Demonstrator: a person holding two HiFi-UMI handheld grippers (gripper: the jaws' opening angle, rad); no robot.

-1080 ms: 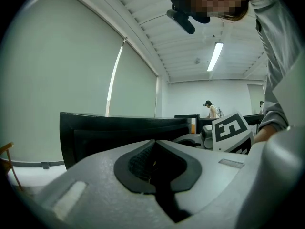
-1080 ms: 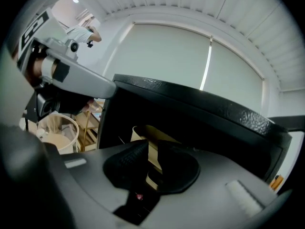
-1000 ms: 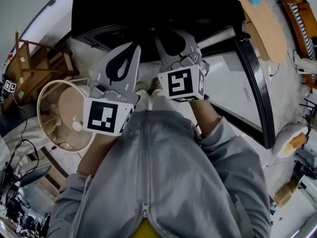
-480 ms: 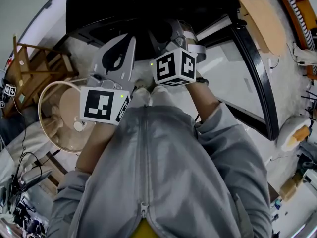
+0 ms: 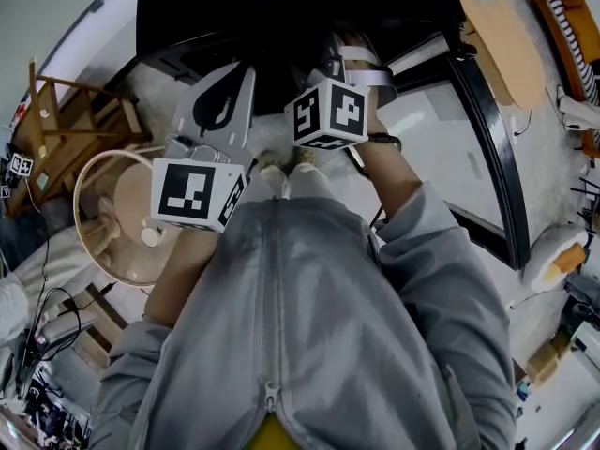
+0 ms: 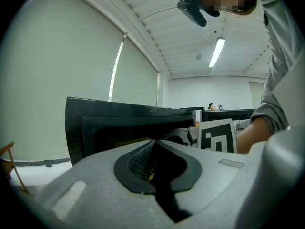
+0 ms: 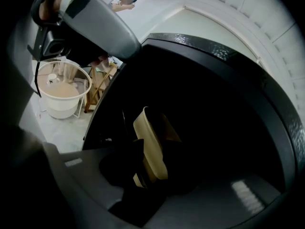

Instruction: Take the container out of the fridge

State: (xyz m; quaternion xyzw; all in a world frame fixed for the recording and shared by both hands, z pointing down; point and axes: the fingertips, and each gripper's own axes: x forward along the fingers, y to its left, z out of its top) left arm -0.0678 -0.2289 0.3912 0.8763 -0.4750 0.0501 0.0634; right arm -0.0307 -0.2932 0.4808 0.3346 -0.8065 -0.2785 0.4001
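So my right tool (image 7: 139, 168) is opening around the container (image 7: 150, 144) rim at 12 o'clock; left tool (image 6: 153, 152) is clenched, empty. Bite off-centre and it could tip.

Two grippers: the left gripper (image 5: 242, 75) at eleven o'clock and the right gripper (image 5: 349, 62) at twelve, its jaws opening with the rim of the one container (image 7: 150, 142) between them. Two marker cubes (image 5: 197, 204), one on each. One fridge (image 7: 228, 66). One round white unit (image 5: 112, 195) at nine o'clock. One wooden chair (image 5: 70, 120) at ten. One table (image 5: 497, 36) at one. One ceiling lamp (image 6: 217, 51).
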